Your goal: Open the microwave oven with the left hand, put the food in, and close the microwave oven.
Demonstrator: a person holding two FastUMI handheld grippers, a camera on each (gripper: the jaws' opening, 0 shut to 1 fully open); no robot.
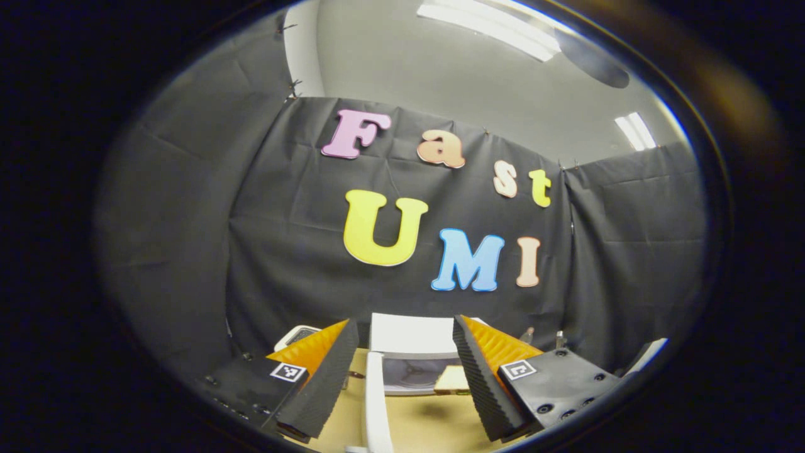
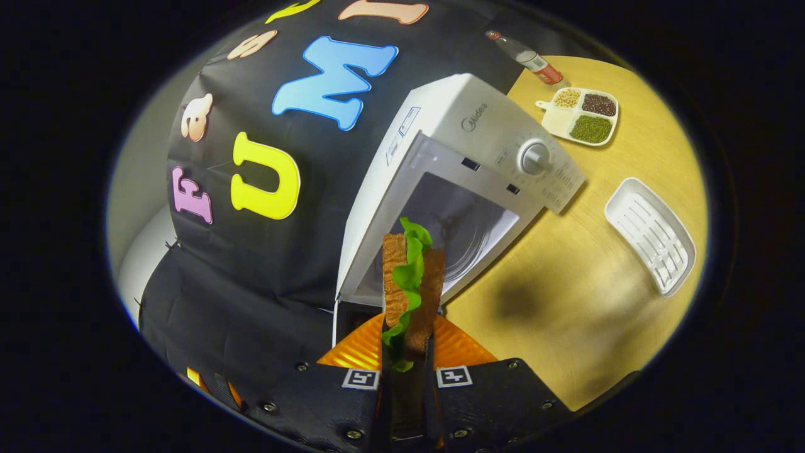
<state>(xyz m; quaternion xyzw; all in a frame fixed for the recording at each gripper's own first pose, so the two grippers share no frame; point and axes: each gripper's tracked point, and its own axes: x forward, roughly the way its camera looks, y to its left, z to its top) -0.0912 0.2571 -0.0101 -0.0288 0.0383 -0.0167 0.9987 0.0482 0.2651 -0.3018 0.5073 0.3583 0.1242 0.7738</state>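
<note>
In the right gripper view the white microwave [image 2: 478,126] stands on the yellow table with its door swung open and its cavity [image 2: 459,226] and glass turntable showing. My right gripper [image 2: 407,343] is shut on a toast sandwich with green lettuce [image 2: 409,283], held on edge just in front of the cavity opening. In the left gripper view my left gripper [image 1: 404,322] is open and holds nothing. Between its fingers I see the microwave's top [image 1: 412,333], the cavity [image 1: 415,374], the open door's white edge [image 1: 374,396] and the sandwich [image 1: 453,379] at the opening.
Right of the microwave a divided tray of beans and grains [image 2: 582,116] lies on the table, with a bottle [image 2: 528,56] behind it. A white ribbed dish [image 2: 651,236] lies closer by. Bare yellow tabletop [image 2: 566,302] spreads in front of the microwave.
</note>
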